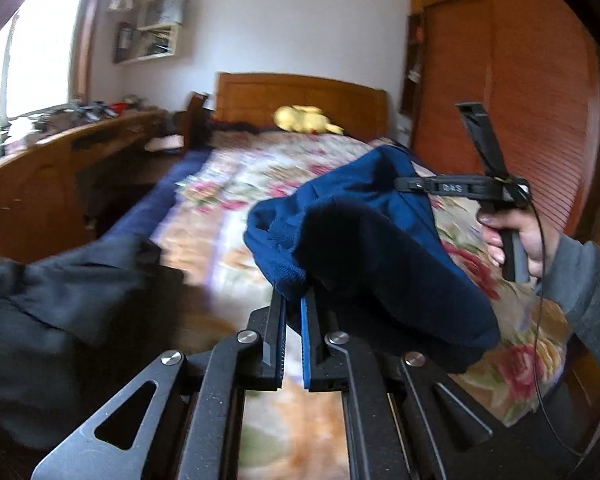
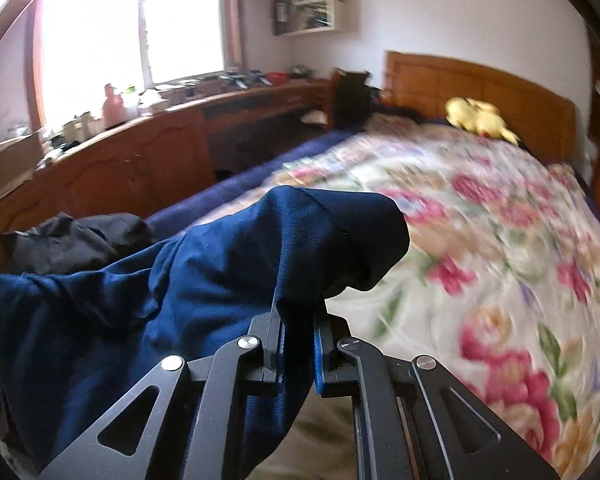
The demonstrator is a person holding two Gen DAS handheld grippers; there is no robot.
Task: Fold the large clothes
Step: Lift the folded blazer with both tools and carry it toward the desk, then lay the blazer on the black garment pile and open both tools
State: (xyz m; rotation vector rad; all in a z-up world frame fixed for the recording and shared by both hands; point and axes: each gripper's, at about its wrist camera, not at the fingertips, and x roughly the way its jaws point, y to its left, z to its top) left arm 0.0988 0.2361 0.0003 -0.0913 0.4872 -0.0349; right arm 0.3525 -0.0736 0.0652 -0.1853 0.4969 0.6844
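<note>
A dark blue garment (image 1: 352, 216) hangs lifted above the bed, stretched between both grippers. In the left wrist view my left gripper (image 1: 294, 298) is shut on one bunched edge of it, the cloth draping over the fingertips. At the right a hand (image 1: 528, 240) holds my right gripper (image 1: 400, 185), whose tips disappear into the far edge of the cloth. In the right wrist view my right gripper (image 2: 298, 310) is shut on a fold of the blue garment (image 2: 188, 276), which sags down to the left.
The bed has a floral cover (image 2: 480, 240), a wooden headboard (image 1: 300, 100) and a yellow soft toy (image 1: 304, 119) near the pillows. A black garment (image 1: 60, 300) lies at the bed's left edge. A cluttered wooden desk (image 2: 140, 152) runs under the window; a wardrobe (image 1: 520, 100) stands right.
</note>
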